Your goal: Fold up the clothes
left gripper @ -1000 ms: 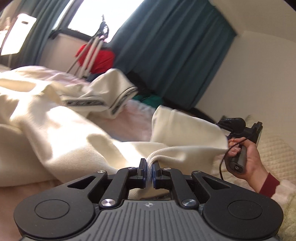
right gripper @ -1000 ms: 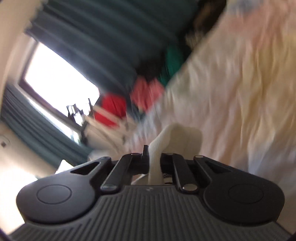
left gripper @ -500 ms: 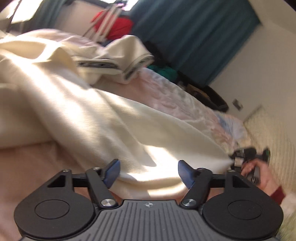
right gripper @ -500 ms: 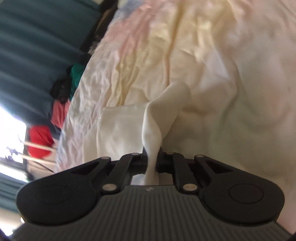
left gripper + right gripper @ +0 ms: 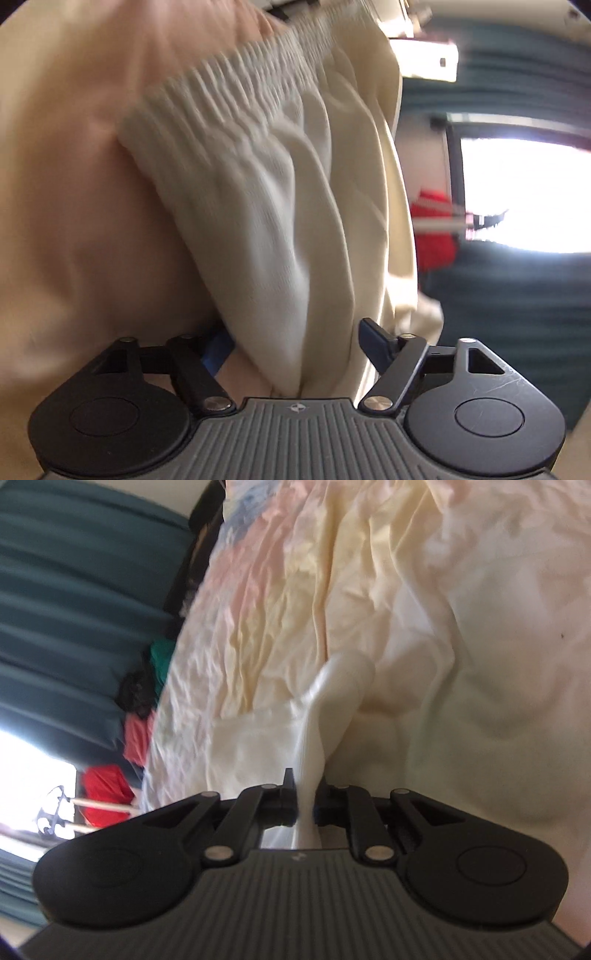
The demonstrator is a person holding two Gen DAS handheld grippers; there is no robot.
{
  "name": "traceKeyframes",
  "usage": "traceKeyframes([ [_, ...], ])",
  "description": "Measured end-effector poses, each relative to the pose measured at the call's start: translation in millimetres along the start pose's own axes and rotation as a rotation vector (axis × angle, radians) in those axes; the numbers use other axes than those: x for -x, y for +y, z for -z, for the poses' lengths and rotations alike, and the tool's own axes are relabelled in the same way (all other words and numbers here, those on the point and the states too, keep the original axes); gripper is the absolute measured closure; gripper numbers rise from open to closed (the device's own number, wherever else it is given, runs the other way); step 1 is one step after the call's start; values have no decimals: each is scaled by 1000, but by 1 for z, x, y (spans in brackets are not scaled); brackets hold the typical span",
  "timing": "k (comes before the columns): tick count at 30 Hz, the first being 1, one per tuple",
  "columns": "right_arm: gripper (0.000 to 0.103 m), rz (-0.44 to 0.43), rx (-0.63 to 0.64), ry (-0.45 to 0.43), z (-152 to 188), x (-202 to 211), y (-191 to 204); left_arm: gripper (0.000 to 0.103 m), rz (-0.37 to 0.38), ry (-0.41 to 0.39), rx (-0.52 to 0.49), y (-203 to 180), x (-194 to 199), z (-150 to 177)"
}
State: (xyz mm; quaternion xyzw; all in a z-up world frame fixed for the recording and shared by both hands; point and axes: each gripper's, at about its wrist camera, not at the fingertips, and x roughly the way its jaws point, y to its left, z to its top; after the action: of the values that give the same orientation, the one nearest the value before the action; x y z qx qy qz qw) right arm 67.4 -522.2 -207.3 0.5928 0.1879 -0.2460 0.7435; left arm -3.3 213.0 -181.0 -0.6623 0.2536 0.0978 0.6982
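A cream knit garment [image 5: 280,192] with a ribbed hem fills the left wrist view, bunched and running down between the jaws. My left gripper [image 5: 295,341] is open, its blue-padded fingers [image 5: 373,338] spread on either side of the cloth. In the right wrist view my right gripper [image 5: 304,797] is shut on a twisted fold of the cream garment [image 5: 332,701], which rises from the jaws toward the bed.
A crumpled pastel bedsheet [image 5: 424,609] covers the bed. Teal curtains [image 5: 74,590] and a bright window [image 5: 524,192] lie beyond. Red cloth [image 5: 107,797] and a pile of green and dark clothes [image 5: 159,664] sit by the bed's edge.
My left gripper let go of the garment edge, opened wide and swung over to the ribbed hem. My right gripper stayed shut on its fold and lowered it toward the bed.
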Motion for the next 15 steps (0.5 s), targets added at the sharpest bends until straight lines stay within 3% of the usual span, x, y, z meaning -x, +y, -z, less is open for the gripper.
traceKeyframes([
  [2, 91, -15, -1, -32, -4, -1, -3, 50, -16, -61, 5, -2, 3, -13],
  [3, 91, -19, 1, -44, -6, -2, -4, 68, -31, -84, -3, -4, 4, -19],
  [6, 91, -11, 12, -5, -9, -15, -10, 87, -87, -59, -60, -16, 4, -33],
  [9, 94, 33, 56, 45, -6, -23, -9, 91, -96, -68, -134, -39, 21, -45],
  [15, 97, 40, 157, -3, -8, -9, 9, 95, -119, -87, -221, -76, 96, -93],
])
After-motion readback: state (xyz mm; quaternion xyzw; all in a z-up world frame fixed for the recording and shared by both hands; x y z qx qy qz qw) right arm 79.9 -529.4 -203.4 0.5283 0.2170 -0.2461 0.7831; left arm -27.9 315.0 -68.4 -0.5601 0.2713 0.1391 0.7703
